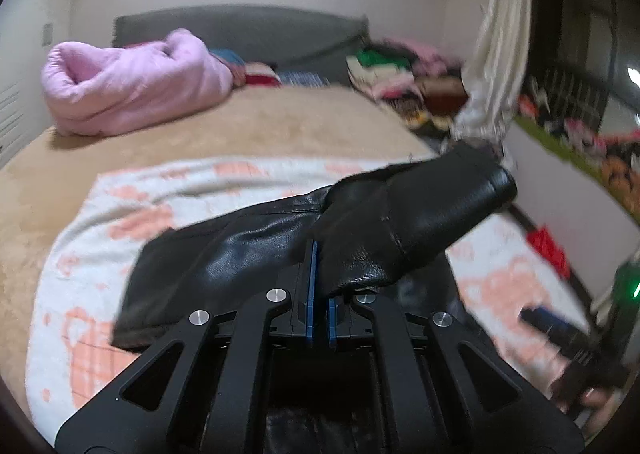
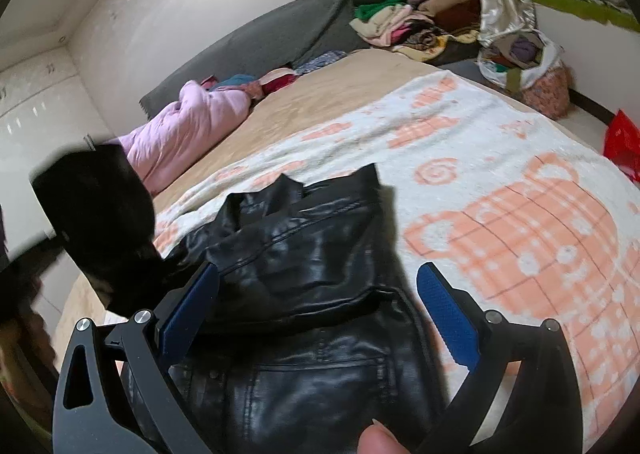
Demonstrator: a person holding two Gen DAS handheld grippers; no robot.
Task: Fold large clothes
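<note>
A black leather jacket (image 1: 224, 254) lies on a white blanket with orange figures (image 1: 160, 190) spread over the bed. My left gripper (image 1: 320, 250) is shut on one sleeve (image 1: 420, 206), which rises off the jacket and sticks out to the right, blurred by motion. In the right wrist view the jacket body (image 2: 312, 294) sits directly below my right gripper (image 2: 318, 268), whose blue pads (image 2: 448, 318) stand wide apart with nothing pinched. The lifted sleeve (image 2: 96, 206) shows as a dark mass at the left. A thumb (image 2: 380, 438) shows at the bottom edge.
A tan bed sheet (image 1: 280, 122) extends behind the blanket. A pink quilt (image 1: 132, 86) is bundled at the far left by the grey headboard (image 1: 240, 30). A clothes pile (image 2: 412, 14) and a stuffed bag (image 2: 520, 54) lie at the far right. A cream curtain (image 1: 504, 34) hangs there.
</note>
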